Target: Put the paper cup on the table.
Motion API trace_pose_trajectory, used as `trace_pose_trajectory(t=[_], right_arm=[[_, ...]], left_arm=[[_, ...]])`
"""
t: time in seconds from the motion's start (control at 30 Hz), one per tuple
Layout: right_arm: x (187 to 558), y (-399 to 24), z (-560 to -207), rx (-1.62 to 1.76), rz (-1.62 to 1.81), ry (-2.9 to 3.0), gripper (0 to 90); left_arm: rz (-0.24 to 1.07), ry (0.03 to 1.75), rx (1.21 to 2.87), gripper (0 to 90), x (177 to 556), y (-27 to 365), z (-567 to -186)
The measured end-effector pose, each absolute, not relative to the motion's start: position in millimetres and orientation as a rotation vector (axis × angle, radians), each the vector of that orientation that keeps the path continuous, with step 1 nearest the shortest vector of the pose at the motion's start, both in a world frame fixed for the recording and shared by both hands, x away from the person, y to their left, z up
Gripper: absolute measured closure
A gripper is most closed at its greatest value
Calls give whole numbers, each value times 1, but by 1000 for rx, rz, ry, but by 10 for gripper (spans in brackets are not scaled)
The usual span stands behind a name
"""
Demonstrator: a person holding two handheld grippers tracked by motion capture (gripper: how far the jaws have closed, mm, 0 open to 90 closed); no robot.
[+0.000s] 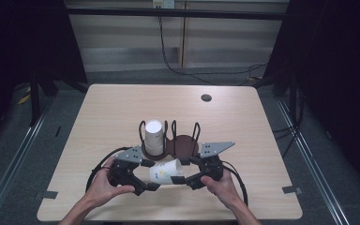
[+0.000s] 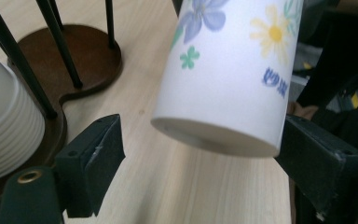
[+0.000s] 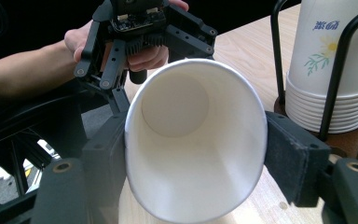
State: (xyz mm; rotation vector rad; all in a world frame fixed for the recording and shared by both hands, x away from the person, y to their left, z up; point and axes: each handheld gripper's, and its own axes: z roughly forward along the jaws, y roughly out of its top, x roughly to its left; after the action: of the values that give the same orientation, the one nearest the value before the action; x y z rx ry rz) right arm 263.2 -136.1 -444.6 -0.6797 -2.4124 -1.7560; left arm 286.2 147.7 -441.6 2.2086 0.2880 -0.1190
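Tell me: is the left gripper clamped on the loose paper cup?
No, in the left gripper view the left gripper stands open, a clear gap showing beside the paper cup.

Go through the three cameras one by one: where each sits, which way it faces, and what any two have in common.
High view: above the near table edge, facing forward and down; both hands and forearms show, with the left gripper and right gripper.
Left gripper view: rides the left gripper, facing the paper cup bottom between open jaws.
Right gripper view: rides the right gripper, looking into the cup mouth; the left hand beyond.
Shared: the cup and the cup stack in the holder.
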Motion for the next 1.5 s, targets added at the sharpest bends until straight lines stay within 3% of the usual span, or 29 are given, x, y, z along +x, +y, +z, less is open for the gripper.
trace_pose_trajectory(t=[1.5], right_arm=[[265,-163,-440,-846,-1664,-2493,290]], left_arm=[[-47,475,2240,168,295,191,-458]])
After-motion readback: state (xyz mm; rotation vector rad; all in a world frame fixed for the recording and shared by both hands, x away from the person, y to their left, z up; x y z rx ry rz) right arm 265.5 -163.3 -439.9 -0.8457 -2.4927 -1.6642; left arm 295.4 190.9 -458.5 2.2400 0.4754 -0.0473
